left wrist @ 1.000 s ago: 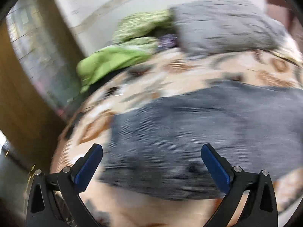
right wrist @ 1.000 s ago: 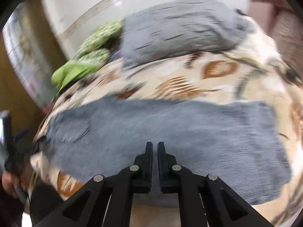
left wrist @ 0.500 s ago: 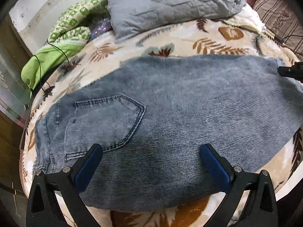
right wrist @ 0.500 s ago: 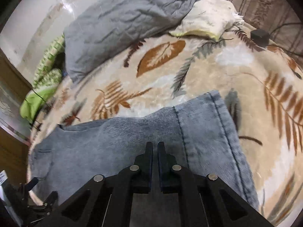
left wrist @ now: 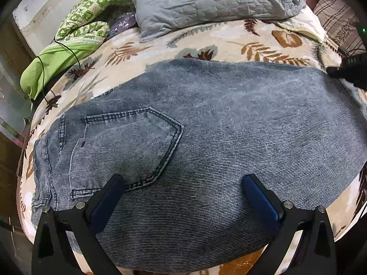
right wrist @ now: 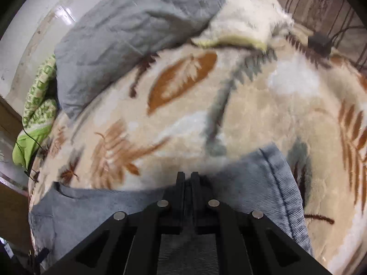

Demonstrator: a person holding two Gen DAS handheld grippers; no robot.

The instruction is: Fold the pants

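In the left wrist view we see the pants (left wrist: 206,142), blue-grey denim, spread flat across the middle of the frame on a beige blanket (left wrist: 146,50) printed with brown and grey leaves. The waistband sits at the left edge of the frame, and a back pocket (left wrist: 128,151) lies left of centre, stitching up. The left gripper (left wrist: 183,197) stands at the bottom of the frame, its blue-padded fingers (left wrist: 259,197) spread wide over the denim with nothing pinched between them; we cannot tell whether the tips touch the cloth. At the right edge, the dark tip of the right gripper (left wrist: 346,68) reaches in over the far end of the pants.

In the right wrist view, somewhat blurred, the right gripper (right wrist: 187,178) rises from the bottom centre with its jaws drawn nearly together, only a thin slit between them. Its tips lie at the upper edge of the denim (right wrist: 263,183), near the hem, which runs down the lower right of the frame. Whether any cloth is caught in that slit we cannot tell.

Beyond the pants, a grey quilted pillow (left wrist: 213,2) lies along the top of the left wrist frame, with a green patterned cloth (left wrist: 75,29) at the upper left and a thin black cable (left wrist: 75,55) trailing over it
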